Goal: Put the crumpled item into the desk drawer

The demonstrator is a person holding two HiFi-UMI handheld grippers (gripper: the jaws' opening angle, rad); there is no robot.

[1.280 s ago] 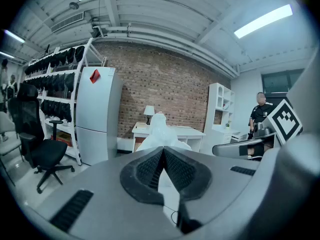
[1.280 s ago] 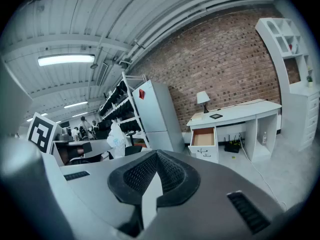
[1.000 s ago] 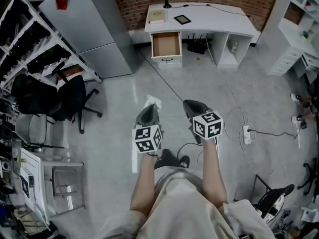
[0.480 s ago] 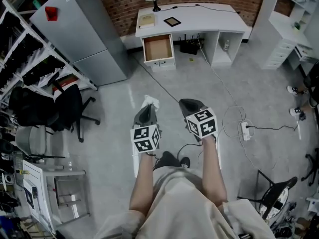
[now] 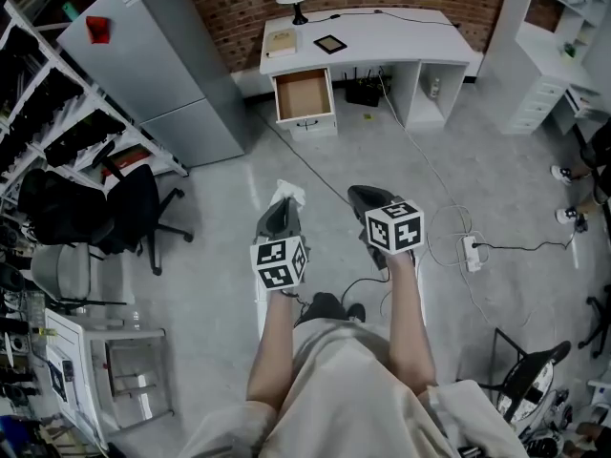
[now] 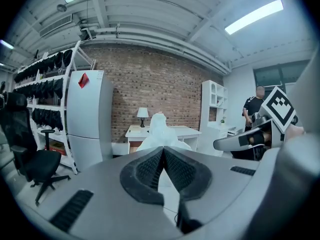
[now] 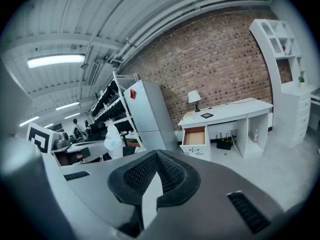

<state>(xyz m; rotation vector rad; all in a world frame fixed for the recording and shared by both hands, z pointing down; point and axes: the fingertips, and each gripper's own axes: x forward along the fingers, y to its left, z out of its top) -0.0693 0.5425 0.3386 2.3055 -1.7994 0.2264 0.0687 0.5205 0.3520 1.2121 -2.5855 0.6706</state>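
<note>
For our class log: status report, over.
Left gripper shut on crumpled item. Right gripper shut, empty. Desk drawer open, far ahead. Floor cable along route.

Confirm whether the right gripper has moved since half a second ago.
Yes, slightly. In the head view the right gripper has edged rightward, toward the power strip on the floor, which sits unchanged in frame.

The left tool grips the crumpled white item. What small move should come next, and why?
Probably a step forward toward the desk, with the left tool shut on the crumpled item. The drawer is already open, but it stands far ahead of both tools, so a release here would likely drop the item on the floor. The right tool is shut and empty.
</note>
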